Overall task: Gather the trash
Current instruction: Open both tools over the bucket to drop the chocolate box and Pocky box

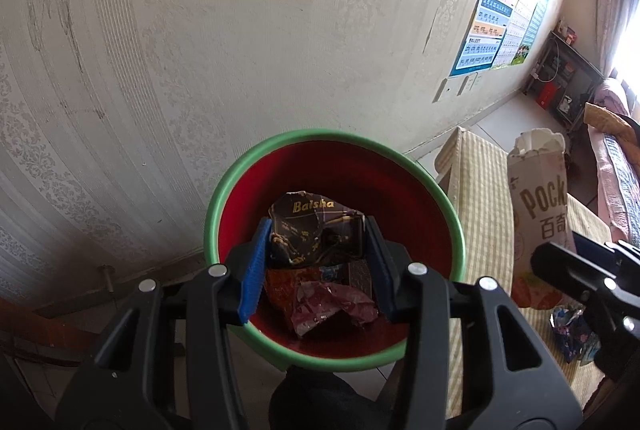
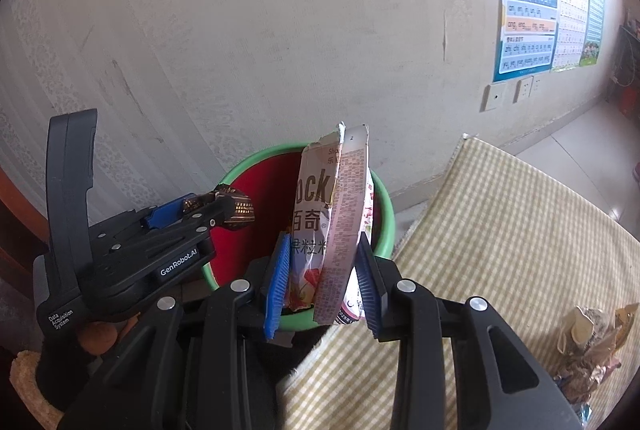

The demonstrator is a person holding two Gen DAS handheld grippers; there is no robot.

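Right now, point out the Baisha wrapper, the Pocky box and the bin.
Baisha wrapper (image 1: 316, 230), left wrist view, its dark printed face.
Pocky box (image 2: 344, 214), right wrist view, its side panel of small print.
Bin (image 1: 332, 136), left wrist view, its green far rim.

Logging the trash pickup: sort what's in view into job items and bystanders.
Job:
left gripper holding Baisha wrapper
right gripper holding Pocky box
green-rimmed red bin
crumpled wrappers on checked cloth

Bystanders:
wall charts
wall sockets

The bin (image 1: 452, 206) is green-rimmed and red inside, the cloth (image 2: 500, 230) yellow-checked, the wallpaper (image 1: 200, 50) seemingly pale damask.
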